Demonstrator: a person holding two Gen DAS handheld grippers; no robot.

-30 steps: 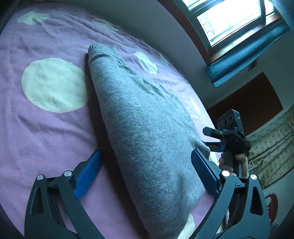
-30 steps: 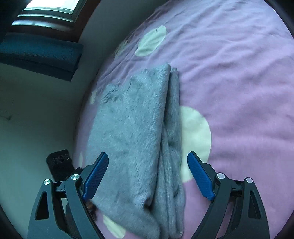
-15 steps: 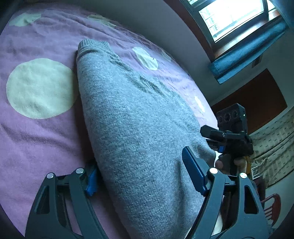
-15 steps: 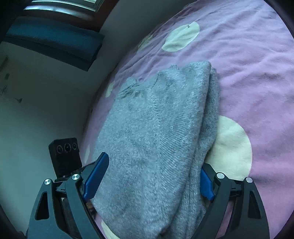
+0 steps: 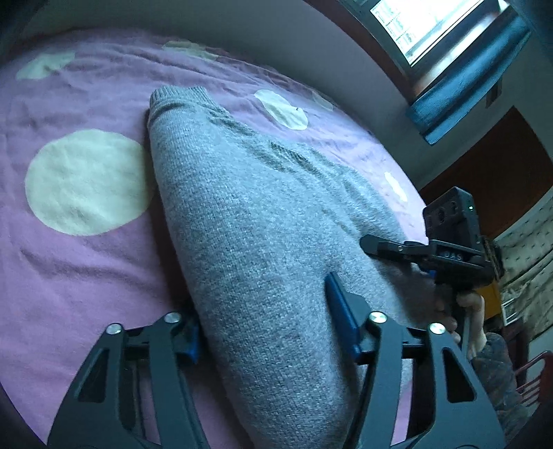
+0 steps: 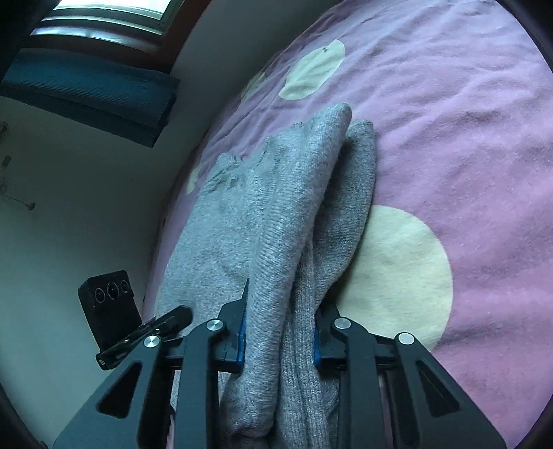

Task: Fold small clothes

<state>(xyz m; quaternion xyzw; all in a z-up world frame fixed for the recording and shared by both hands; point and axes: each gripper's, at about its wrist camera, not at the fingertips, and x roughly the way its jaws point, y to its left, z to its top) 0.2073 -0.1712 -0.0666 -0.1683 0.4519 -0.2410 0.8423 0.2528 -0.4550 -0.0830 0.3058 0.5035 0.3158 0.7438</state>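
A grey knit sweater [image 5: 249,221] lies folded lengthwise on a purple blanket [image 5: 79,276] with cream dots. My left gripper [image 5: 268,324] straddles the sweater's near end. Its jaws are closing, with both blue pads against the fabric that fills the gap. In the right wrist view the same sweater [image 6: 283,207] shows stacked layers. My right gripper [image 6: 279,338] is closing too, and its pads squeeze the bunched layers at the near edge. A hand [image 5: 470,311] holds the right gripper's handle.
The bed runs along a pale wall [image 6: 86,214] under a window [image 5: 432,27] with a blue blind [image 5: 466,76]. A red chair [image 5: 532,376] stands past the bed's right edge. The left gripper's camera block [image 6: 109,304] sits close beside my right gripper.
Both pairs of jaws have closed in from wide open onto the sweater. The right one has gathered the edge layers into a tight bunch. Both cameras sit closer to the fabric.
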